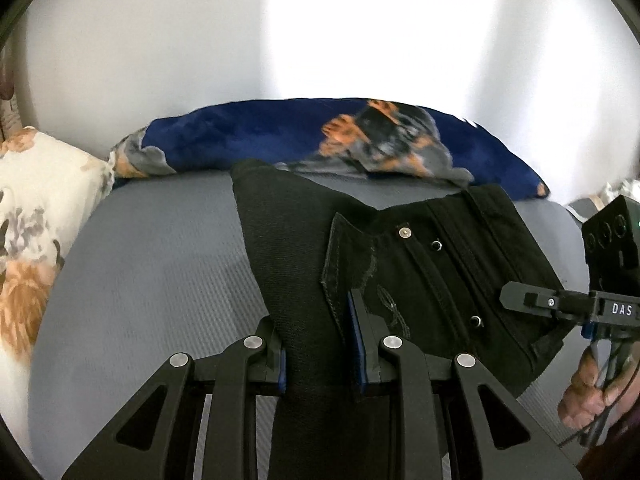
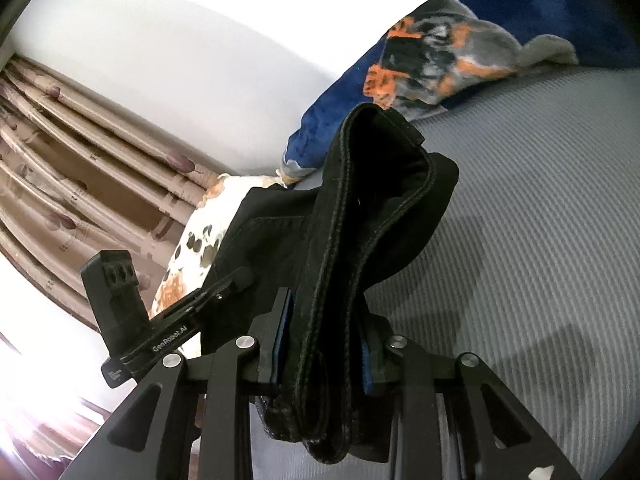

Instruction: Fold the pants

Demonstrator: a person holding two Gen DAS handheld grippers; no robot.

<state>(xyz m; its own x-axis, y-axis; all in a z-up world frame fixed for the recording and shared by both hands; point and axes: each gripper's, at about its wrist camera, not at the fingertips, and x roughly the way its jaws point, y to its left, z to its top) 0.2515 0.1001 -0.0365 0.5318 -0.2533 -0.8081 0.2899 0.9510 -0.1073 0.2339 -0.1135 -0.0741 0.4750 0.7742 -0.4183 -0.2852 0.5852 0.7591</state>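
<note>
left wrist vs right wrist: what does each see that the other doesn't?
Only left wrist: the pants' fly with its metal button, and the person's hand on the right gripper's handle.
Only right wrist: the curtain, and the thick folded waistband clamped in the right gripper.
Both: black pants, each gripper shut on them (left gripper), grey bed sheet, blue blanket, floral pillow.

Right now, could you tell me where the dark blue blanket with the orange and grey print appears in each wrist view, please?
Left wrist view: the dark blue blanket with the orange and grey print spans the middle of the picture, beyond the black pants on the grey bed surface.
Right wrist view: upper right, behind the bunched pants.
Shared landmark: the white floral pillow at the blanket's end.
</note>
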